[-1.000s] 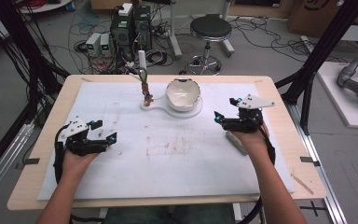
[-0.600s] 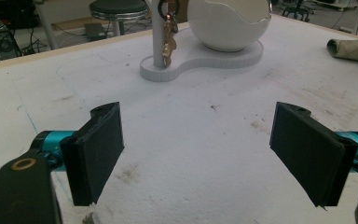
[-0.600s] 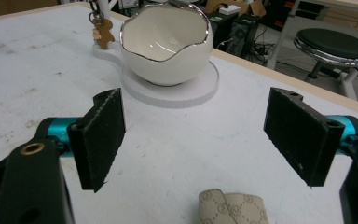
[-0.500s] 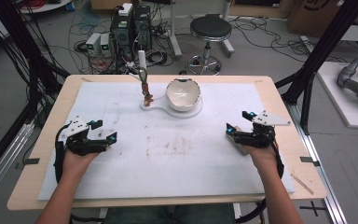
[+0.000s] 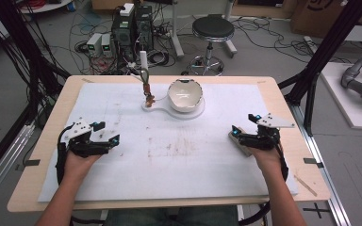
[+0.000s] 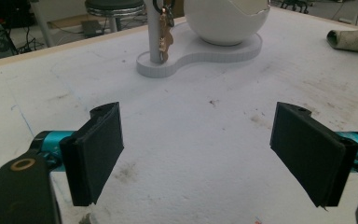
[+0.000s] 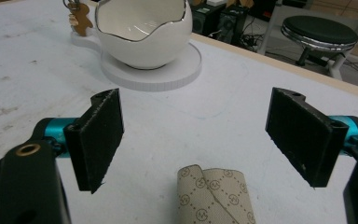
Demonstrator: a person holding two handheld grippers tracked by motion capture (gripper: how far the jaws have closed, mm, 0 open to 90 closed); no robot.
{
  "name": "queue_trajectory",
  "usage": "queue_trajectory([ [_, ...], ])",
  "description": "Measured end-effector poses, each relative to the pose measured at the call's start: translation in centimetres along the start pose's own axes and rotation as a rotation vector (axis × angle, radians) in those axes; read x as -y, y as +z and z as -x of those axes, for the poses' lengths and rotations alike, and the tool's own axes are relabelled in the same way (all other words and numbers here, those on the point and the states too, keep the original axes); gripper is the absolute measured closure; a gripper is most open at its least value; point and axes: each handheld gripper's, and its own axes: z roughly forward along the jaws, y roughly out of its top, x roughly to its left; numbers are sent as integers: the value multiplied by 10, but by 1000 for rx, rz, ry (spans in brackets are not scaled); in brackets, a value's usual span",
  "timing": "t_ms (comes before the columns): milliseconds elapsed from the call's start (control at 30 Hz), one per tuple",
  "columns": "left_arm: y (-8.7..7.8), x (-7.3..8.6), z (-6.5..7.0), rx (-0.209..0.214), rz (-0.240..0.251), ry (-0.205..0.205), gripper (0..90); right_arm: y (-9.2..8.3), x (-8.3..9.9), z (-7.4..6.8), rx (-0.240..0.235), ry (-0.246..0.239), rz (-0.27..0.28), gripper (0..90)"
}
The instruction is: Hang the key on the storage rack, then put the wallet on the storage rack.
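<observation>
high view, table: wooden table (image 5: 283, 101) with a stained white mat (image 5: 179, 155) over most of it.
high view, stand: white stand (image 5: 174, 110) at far centre; eggshell-shaped bowl (image 5: 185, 95) sits on its round end, post (image 5: 144, 77) with a small brown charm (image 5: 147, 96) on the other end.
high view, left: my left gripper (image 5: 104, 133) low over the mat's left side, jaws apart, nothing between them.
high view, right: my right gripper (image 5: 245, 126) over the mat's right side, jaws apart; tan patterned pouch (image 5: 239, 143) lies on the mat just under it.
left gripper view, jaws: both pads wide apart, bare mat between, nothing gripped.
left gripper view, ahead: stand and bowl (image 6: 226, 21) at top; charm (image 6: 164, 39) hangs against the post; pouch (image 6: 352, 39) lies far off at upper right.
right gripper view, jaws: wide open, empty.
right gripper view, pouch: pouch (image 7: 214, 196) flat on the mat, between the jaws and below them, touching neither; flap looks folded over.
right gripper view, ahead: bowl (image 7: 142, 32) on the stand's disc, upper left; stool (image 7: 319, 32) on the floor beyond the table edge.
</observation>
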Motion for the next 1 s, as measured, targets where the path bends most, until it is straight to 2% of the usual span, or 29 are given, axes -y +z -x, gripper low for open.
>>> queue_trajectory([
  [167,0,0,-1,-10,-4,1,170,2,5,6,6,20,-19,195],
  [333,3,-2,-2,-23,4,-11,170,-4,8,10,12,26,-14,195],
  [500,9,-3,-4,-15,5,-20,170,-14,14,15,20,34,-14,195],
  [600,8,-3,-3,-18,-2,-13,170,-16,17,19,30,45,-16,196],
  [900,6,-5,1,-25,-13,2,170,-14,23,23,15,35,-56,195],
  [1000,7,-5,1,-26,-18,1,170,-11,27,25,3,32,-85,195],
])
